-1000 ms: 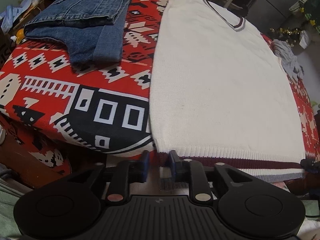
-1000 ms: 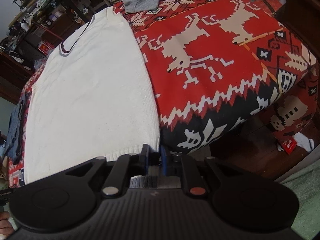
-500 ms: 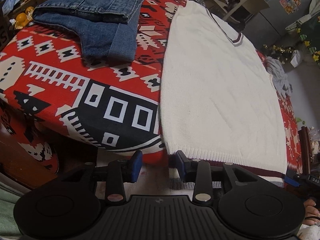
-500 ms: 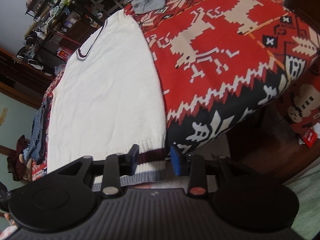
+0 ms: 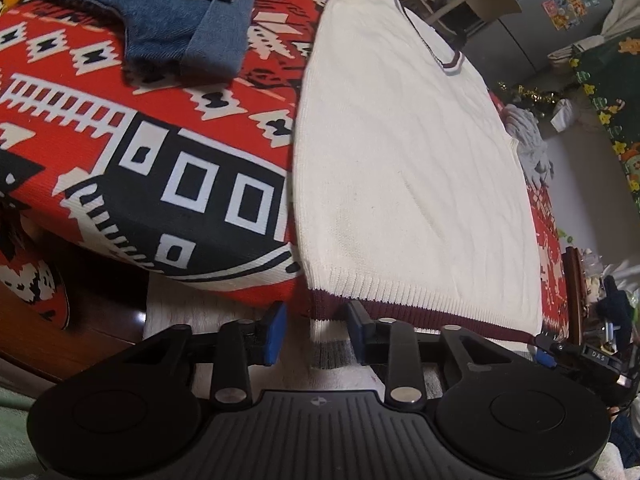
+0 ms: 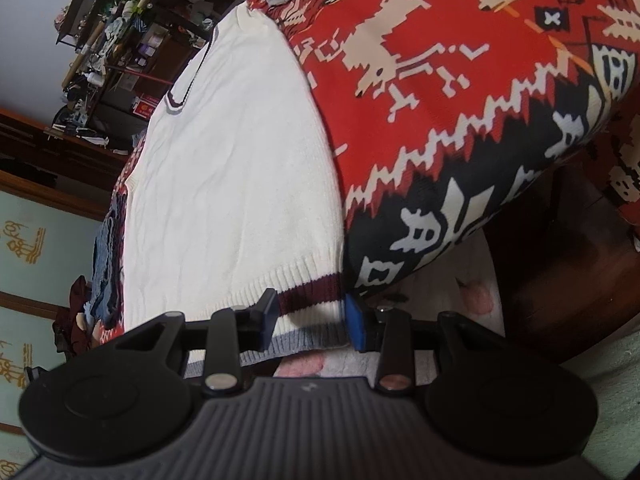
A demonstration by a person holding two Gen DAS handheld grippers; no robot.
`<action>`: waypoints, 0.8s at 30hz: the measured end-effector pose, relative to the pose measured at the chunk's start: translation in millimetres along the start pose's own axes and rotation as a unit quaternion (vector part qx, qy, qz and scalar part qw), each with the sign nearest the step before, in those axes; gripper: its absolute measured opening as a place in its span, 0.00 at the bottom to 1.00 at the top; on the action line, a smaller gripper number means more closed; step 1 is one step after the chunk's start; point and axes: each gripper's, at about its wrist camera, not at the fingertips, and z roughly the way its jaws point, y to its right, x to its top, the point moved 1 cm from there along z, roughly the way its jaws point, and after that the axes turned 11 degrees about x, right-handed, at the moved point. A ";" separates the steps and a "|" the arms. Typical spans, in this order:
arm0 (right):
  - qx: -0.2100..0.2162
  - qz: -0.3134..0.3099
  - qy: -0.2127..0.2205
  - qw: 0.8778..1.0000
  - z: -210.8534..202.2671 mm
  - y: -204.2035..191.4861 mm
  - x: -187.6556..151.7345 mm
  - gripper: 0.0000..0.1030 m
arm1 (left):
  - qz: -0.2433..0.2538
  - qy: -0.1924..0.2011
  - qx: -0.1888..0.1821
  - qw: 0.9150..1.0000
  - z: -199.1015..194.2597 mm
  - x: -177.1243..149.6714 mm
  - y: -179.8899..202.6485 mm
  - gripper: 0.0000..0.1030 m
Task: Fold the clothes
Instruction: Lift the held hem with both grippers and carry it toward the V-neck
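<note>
Left wrist view: your left gripper and right gripper both gape around the cream knitted sweater's near maroon-striped hem; pinch shallowly and the ribbing could slip free.

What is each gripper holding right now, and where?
Nothing. The left gripper and right gripper are both open, each straddling a bottom hem corner of the white sweater.

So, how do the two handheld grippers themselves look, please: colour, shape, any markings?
Both look alike. The left gripper and the right gripper each have a black ribbed plastic body with two round discs, black angular linkage arms with silver and copper-coloured rivets, and blue pads on the fingers. A small emblem sits at each body's centre.
</note>
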 end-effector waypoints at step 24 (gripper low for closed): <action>0.012 0.020 -0.016 1.000 13.3 -4.8 2.9 0.26 | -0.016 -0.014 -0.044 0.999 9.5 -0.7 -9.7 0.18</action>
